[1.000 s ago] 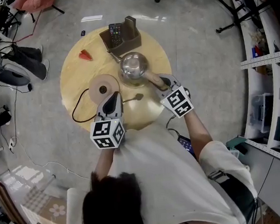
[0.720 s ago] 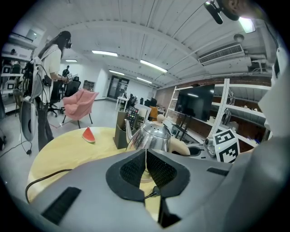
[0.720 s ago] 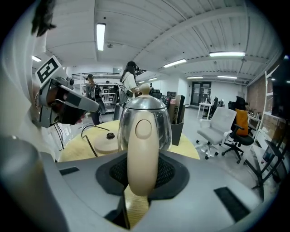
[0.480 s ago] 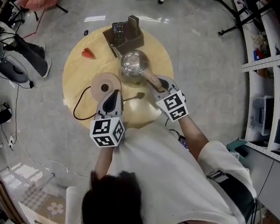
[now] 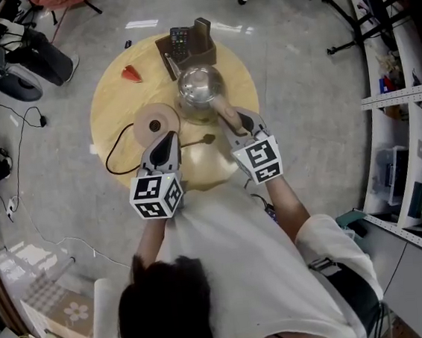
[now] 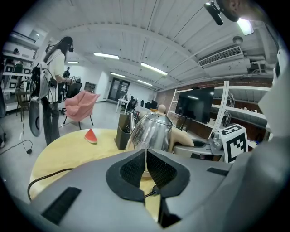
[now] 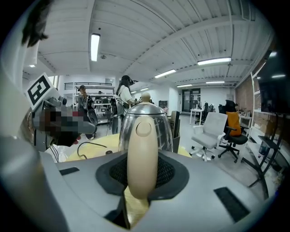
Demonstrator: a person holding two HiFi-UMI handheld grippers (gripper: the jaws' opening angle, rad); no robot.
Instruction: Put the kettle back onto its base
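Kettle (image 5: 200, 90): polished steel body, domed lid with a small knob, beige handle (image 5: 227, 116). Upright and off the base (image 5: 155, 125), just beside the base's right edge and slightly further from the person. The handle points back from the base's far-right side toward the person, clamped in the right hand-held gripper (image 5: 236, 126). Base: round tan disc with a dark centre connector, flat on the tabletop (image 5: 114, 107). Black cord (image 5: 116, 158) loops off its near-left side.

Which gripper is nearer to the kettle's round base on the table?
Left. The left gripper sits right beside the base, jaws shut; the right gripper grips the kettle handle, farther off.
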